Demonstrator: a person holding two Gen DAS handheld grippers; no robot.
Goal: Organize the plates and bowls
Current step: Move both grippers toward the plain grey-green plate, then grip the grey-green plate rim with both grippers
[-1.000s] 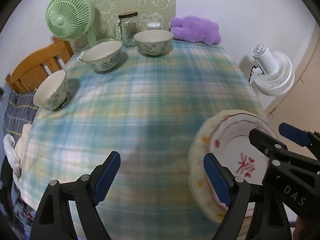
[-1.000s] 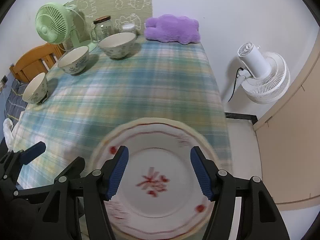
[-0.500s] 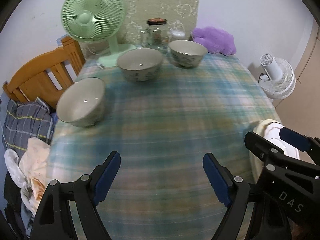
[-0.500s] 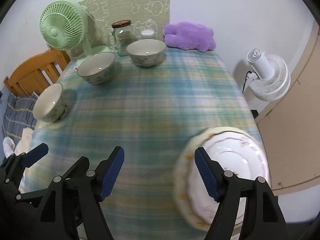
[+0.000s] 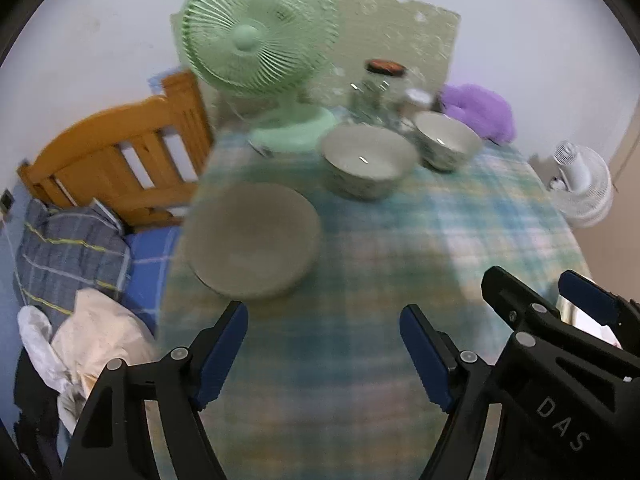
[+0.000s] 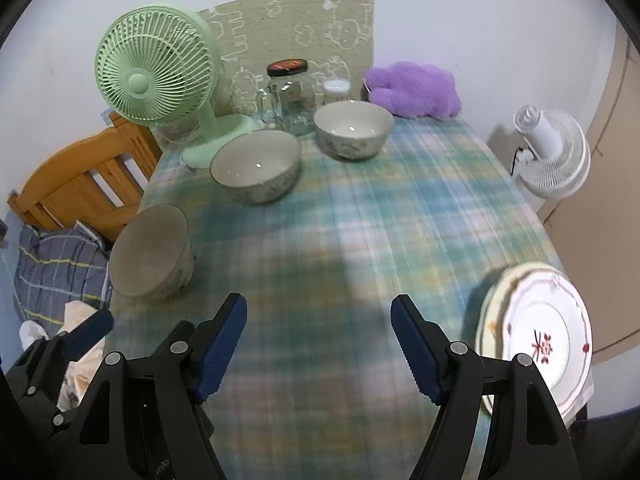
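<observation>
Blue-padded jaws of my left gripper (image 5: 324, 354) are closing with nothing between them; my right gripper (image 6: 319, 346) stands wide, empty. Both hang over plaid tablecloth (image 6: 360, 240). Nearest bowl (image 5: 252, 240) sits just ahead of my left jaws; two more bowls (image 6: 256, 170) (image 6: 353, 128) stand beyond. Stacked plates (image 6: 536, 336) lie at the right table edge

Green-blue plaid tablecloth (image 6: 360, 220), purple plush (image 6: 414, 90)

Both the left gripper (image 5: 324, 352) and right gripper (image 6: 319, 346) pointed steeply downward, empty, the left's jaws apparently closing slightly.
</observation>
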